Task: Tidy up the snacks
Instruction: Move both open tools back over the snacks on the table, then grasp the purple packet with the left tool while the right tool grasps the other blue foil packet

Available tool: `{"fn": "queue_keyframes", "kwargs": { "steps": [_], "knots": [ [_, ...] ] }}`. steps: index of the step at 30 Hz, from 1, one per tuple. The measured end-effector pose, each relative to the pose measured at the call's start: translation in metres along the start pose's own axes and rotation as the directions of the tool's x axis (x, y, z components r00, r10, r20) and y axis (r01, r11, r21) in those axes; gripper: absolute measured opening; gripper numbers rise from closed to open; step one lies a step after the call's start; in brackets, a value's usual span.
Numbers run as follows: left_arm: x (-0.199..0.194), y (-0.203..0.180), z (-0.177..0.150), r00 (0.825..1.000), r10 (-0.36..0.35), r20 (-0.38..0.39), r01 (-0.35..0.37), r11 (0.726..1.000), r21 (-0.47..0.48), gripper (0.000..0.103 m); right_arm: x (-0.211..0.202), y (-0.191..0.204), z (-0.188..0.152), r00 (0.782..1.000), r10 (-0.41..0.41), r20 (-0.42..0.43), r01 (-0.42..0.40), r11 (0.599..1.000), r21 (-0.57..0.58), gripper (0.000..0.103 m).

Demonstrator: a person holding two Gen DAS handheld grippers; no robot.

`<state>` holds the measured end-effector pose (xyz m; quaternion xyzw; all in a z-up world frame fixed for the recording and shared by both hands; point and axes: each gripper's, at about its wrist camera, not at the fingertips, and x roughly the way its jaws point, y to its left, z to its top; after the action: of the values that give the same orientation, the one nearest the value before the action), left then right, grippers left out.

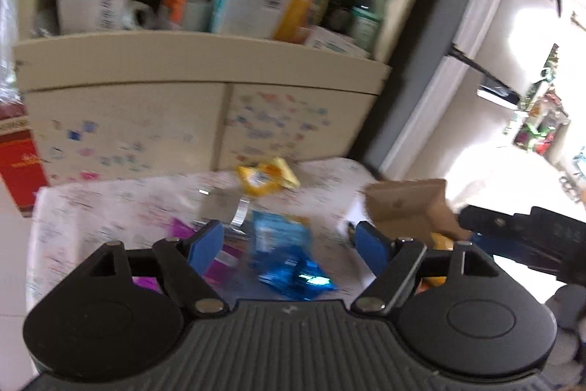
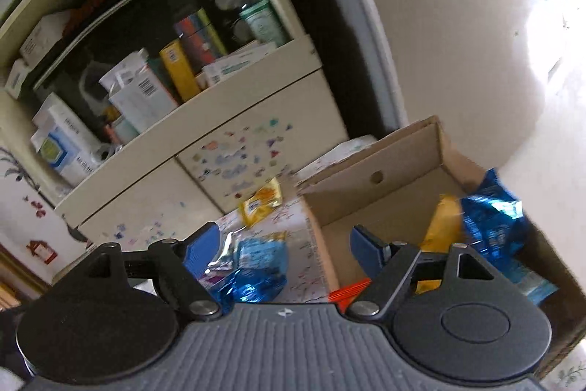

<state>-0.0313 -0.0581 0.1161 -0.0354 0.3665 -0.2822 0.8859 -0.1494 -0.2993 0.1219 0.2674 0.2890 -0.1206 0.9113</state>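
In the left wrist view my left gripper (image 1: 289,244) is open above a table (image 1: 110,207) with a white patterned cloth. A blue snack packet (image 1: 289,259) lies on the cloth below the gap, and neither pad touches it. A purple packet (image 1: 219,262) lies by the left finger and a yellow packet (image 1: 265,178) at the far edge. My right gripper (image 2: 285,248) is open and holds nothing. It hangs over the near left wall of an open cardboard box (image 2: 366,167). Inside the box are a blue packet (image 2: 490,226) and a yellow packet (image 2: 443,226).
A cream cabinet (image 1: 128,120) with sticker-covered doors stands right behind the table, its open shelf (image 2: 227,90) crowded with boxes and bottles. A pale fridge (image 2: 457,43) rises behind the box. A red box (image 1: 18,163) stands at the left. An orange item (image 2: 348,292) lies in the box's near corner.
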Motion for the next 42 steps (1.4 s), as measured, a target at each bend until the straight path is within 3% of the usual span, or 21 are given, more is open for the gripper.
{"fn": "queue_keyframes", "kwargs": {
  "steps": [6, 13, 19, 25, 32, 42],
  "knots": [
    [0.015, 0.025, 0.0, 0.997, 0.071, -0.033, -0.07, 0.997, 0.037, 0.079, 0.015, 0.013, -0.007, 0.995, 0.063, -0.078, -0.062, 0.998, 0.011, 0.083],
    [0.043, 0.043, -0.01, 0.987, 0.132, -0.092, -0.116, 0.979, 0.165, 0.079, 0.03, 0.026, -0.014, 0.985, 0.093, -0.147, -0.091, 0.996, 0.021, 0.086],
    [0.065, 0.046, -0.018, 0.984, 0.131, -0.123, -0.101, 0.968, 0.228, 0.079, 0.05, 0.037, -0.017, 0.972, 0.103, -0.21, -0.096, 0.995, 0.041, 0.088],
    [0.085, 0.044, -0.026, 0.979, 0.128, -0.159, -0.08, 0.958, 0.277, 0.079, 0.078, 0.052, -0.024, 0.96, 0.033, -0.278, -0.04, 0.999, -0.018, 0.089],
    [0.101, 0.039, -0.035, 0.973, 0.14, -0.182, -0.073, 0.941, 0.331, 0.079, 0.109, 0.056, -0.028, 0.943, 0.001, -0.333, 0.0, 1.0, 0.003, 0.091],
    [0.112, 0.049, -0.038, 0.968, 0.145, -0.205, -0.082, 0.955, 0.286, 0.079, 0.14, 0.062, -0.036, 0.924, -0.056, -0.378, 0.058, 0.998, -0.004, 0.091]
  ]
}}
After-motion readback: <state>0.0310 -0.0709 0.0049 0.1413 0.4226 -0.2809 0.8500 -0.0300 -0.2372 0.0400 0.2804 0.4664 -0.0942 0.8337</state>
